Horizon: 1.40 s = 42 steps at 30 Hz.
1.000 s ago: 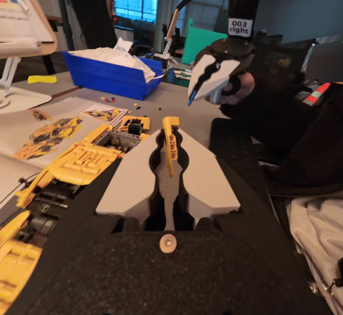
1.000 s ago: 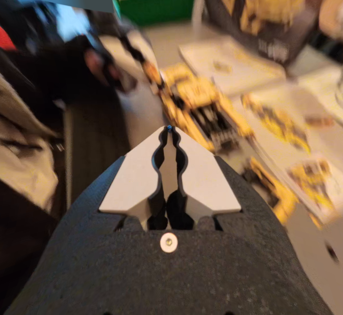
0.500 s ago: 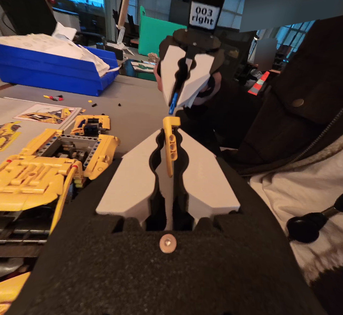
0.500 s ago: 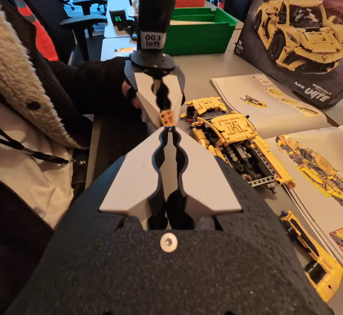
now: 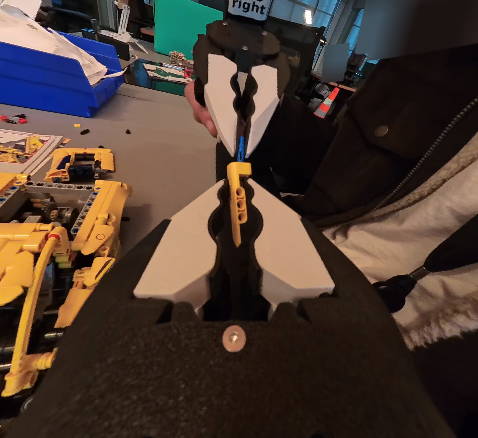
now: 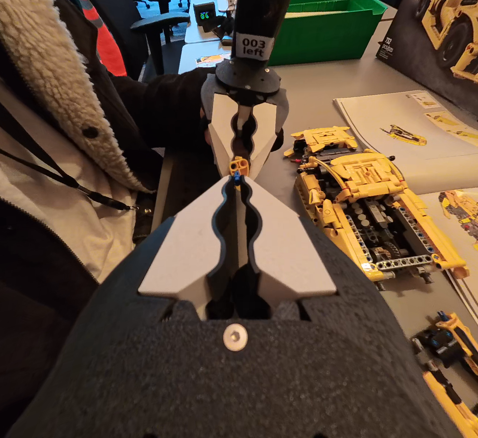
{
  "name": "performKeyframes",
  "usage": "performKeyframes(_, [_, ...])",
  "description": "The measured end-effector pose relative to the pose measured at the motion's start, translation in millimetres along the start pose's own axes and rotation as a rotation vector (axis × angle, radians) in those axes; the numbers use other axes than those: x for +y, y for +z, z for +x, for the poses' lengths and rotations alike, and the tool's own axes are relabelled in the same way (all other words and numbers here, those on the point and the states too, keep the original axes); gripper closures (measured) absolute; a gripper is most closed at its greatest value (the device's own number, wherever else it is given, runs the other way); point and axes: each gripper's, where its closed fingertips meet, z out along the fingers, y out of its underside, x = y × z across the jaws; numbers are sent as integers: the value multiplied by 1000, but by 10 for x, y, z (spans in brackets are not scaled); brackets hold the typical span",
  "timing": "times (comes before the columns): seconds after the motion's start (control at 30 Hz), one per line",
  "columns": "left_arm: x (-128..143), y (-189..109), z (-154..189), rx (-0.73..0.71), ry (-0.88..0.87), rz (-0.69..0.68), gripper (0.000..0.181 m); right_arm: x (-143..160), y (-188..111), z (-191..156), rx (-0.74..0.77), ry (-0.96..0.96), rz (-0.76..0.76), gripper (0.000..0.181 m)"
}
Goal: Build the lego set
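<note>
Joining step: my left claw (image 5: 236, 185) pinches a yellow L-shaped beam (image 5: 238, 200); my right claw (image 6: 236, 180) pinches a blue pin (image 5: 240, 150), tip at the beam's short end.
Next move: line the pin up with a hole, press straight.
Model: partly built yellow car (image 6: 362, 208) waits on the tabletop (image 5: 160, 128).
Hard to make out: whether the pin has entered.

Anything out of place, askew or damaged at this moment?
Nothing stands out. The left hand-held gripper holds a yellow beam, the right hand-held gripper a blue pin at its end. A few tiny loose pieces lie on the table.
</note>
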Motion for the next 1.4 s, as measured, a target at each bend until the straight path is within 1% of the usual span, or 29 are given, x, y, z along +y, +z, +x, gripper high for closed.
performKeyframes(0.27, [91,39,16,19,-22,-50,171,106,4,-29,19,-48,-94,177])
performKeyframes(0.4, [187,77,64,51,-33,-107,172,196,20,-105,-32,-51,-135,176])
performKeyframes(0.6, [291,117,141,86,-16,-170,172,260,55,-200,-93,-58,-158,176])
performKeyframes(0.67, [228,100,163,104,-29,-134,172,182,32,-203,-99,-64,-96,176])
performKeyframes(0.77, [49,35,235,163,-70,-32,172,8,-4,-221,-136,-72,66,177])
performKeyframes(0.9, [-54,-26,248,206,-136,33,172,-129,13,-198,-141,-58,196,177])
performKeyframes(0.93, [-72,-44,240,210,-150,46,172,-136,23,-179,-131,-58,200,177])
performKeyframes(1.1, [-53,-63,249,245,-201,35,172,-46,52,-188,-113,-76,116,176])
performKeyframes(1.2, [-13,-51,225,234,-213,16,172,5,57,-171,-97,-71,59,177])
performKeyframes(1.33, [116,-1,199,204,-202,-52,172,125,63,-177,-69,-90,-59,177])
performKeyframes(1.4, [220,37,176,177,-185,-110,172,239,71,-180,-63,-94,-139,177])
